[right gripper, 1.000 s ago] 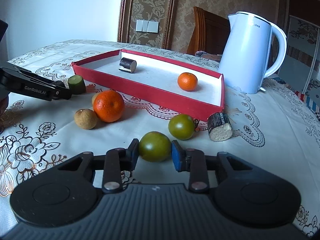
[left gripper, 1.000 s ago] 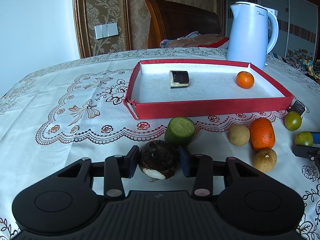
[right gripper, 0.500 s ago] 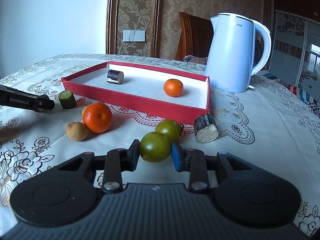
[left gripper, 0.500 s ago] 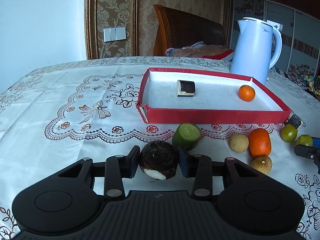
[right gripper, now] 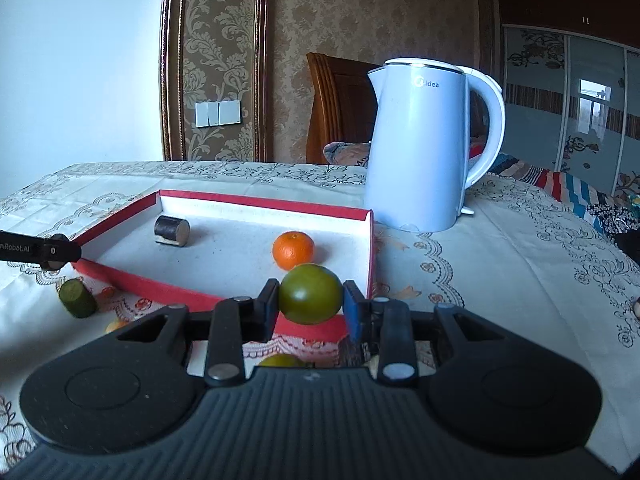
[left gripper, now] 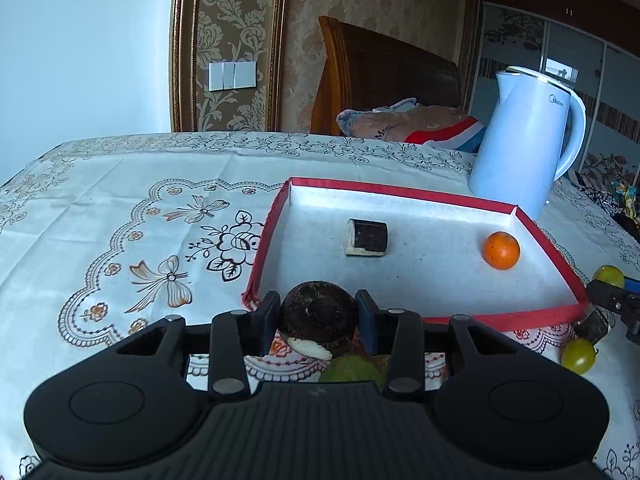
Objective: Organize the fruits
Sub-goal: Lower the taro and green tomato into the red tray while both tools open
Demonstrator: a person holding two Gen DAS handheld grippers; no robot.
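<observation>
Left tool [left gripper: 318, 320] clenched on dark brown round fruit with white cut patch [left gripper: 318, 316], held above near left corner of shallow red-walled tray with white floor [left gripper: 502, 314].

Right tool [right gripper: 310, 306] grips glossy green round fruit [right gripper: 311, 293] at near right wall.

Advice: carry each fully past wall, lower close to floor before release — round fruit likely rolls; keep clear of small orange citrus [right gripper: 293, 250] and dark cylindrical chunk [left gripper: 366, 237].

Damask wallpaper [left gripper: 236, 20], wooden headboard [left gripper: 384, 68]
</observation>
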